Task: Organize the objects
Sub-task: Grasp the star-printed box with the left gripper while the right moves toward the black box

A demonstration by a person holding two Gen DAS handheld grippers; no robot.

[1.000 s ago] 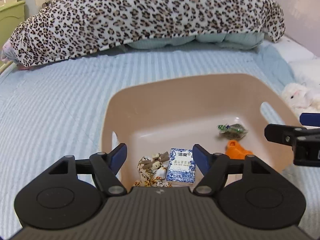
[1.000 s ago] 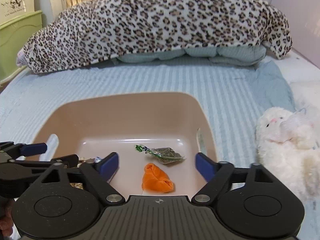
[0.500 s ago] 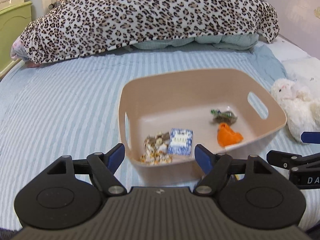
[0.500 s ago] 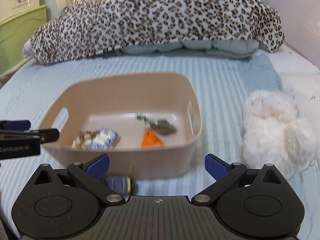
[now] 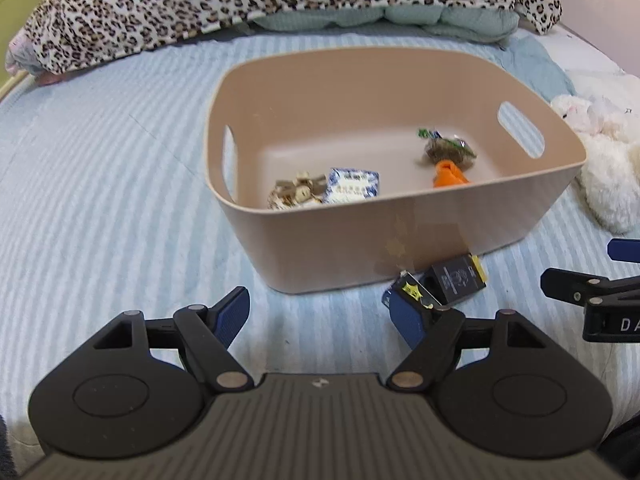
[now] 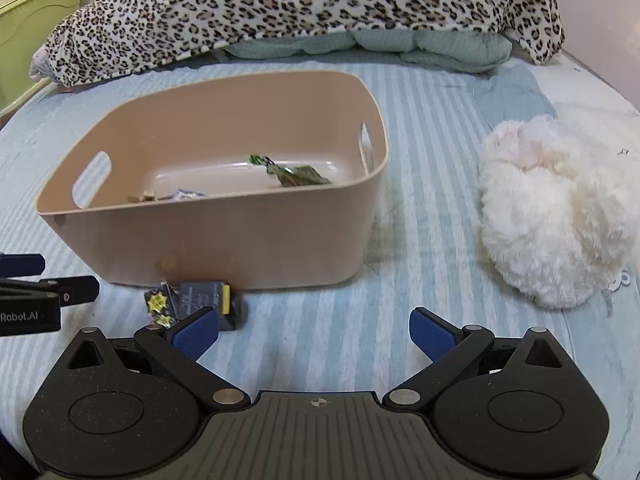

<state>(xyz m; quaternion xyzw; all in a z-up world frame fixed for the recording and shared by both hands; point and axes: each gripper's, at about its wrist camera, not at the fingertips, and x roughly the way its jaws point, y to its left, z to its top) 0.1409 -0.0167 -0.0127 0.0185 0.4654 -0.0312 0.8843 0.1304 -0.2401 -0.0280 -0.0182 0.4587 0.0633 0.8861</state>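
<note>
A beige plastic basket (image 5: 420, 236) (image 6: 224, 236) stands on the blue striped bed. Inside lie a blue-white tissue pack (image 5: 352, 186), a leopard-print bundle (image 5: 294, 196), an orange piece (image 5: 450, 174) and a green wrapper (image 5: 446, 148) (image 6: 296, 174). A dark small box with a yellow end (image 5: 456, 278) (image 6: 208, 296) and a star-printed packet (image 5: 412, 292) (image 6: 158, 304) lie on the bed against the basket's near wall. My left gripper (image 5: 320, 316) is open and empty, in front of the basket. My right gripper (image 6: 314, 332) is open and empty, right of the dark box.
A white plush toy (image 6: 556, 208) (image 5: 604, 160) lies right of the basket. A leopard-print blanket (image 6: 304, 4) over teal bedding (image 6: 424, 46) lies at the back. A green cabinet (image 6: 28, 28) stands at far left.
Both grippers have pulled back from above the basket toward the bed's near side. The dark box and star packet in front of the basket have come into view.
</note>
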